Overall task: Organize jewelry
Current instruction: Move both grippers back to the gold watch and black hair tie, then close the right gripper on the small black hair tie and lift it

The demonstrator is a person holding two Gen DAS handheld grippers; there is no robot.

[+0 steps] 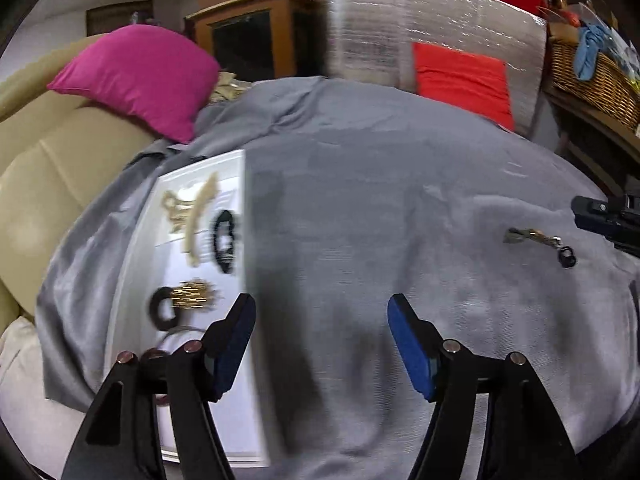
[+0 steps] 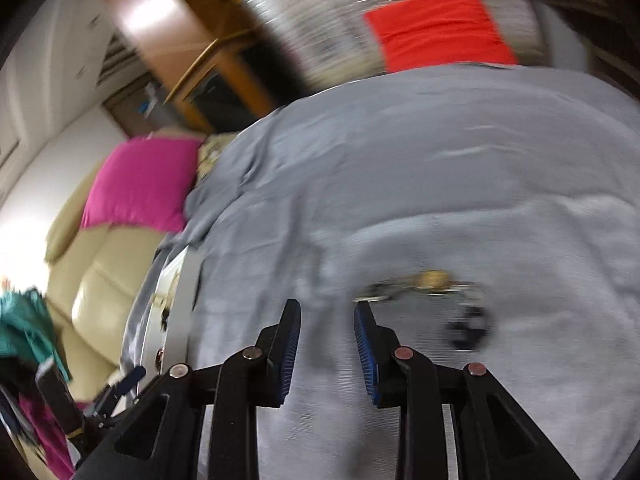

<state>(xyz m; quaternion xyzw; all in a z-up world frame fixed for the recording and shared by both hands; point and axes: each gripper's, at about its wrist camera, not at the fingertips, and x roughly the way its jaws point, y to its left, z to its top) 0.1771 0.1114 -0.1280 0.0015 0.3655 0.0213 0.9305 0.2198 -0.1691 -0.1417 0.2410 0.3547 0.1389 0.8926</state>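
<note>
Black, blue-padded left gripper [image 1: 322, 312] released, jaws wide over the wrinkled grey cloth [image 1: 360, 184] draped across the table, nothing between them. Black right gripper [image 2: 327, 316] with blue ribbed pads, jaws narrowly apart and empty, low over the same cloth, its view smeared by blur.

Just left of the left gripper, flat on the cloth: a white rectangular tray [image 1: 136, 264] carrying a black ring with gold beads [image 1: 180, 302], a black beaded bracelet [image 1: 225, 242] and a pale cream necklace [image 1: 192, 216]. Well apart to the right, loose on the cloth near the right gripper: a small metallic piece with a black ring at one end [image 1: 540, 244].

Beyond the cloth's left edge, a beige leather sofa [image 1: 52, 168] with a magenta cushion [image 1: 136, 76]. Behind the far edge, a silver foil-wrapped block [image 1: 420, 16] with an orange-red cushion [image 1: 464, 80] leaning against it, a wooden cabinet [image 1: 248, 36], and a wicker basket [image 1: 592, 76] at far right.
</note>
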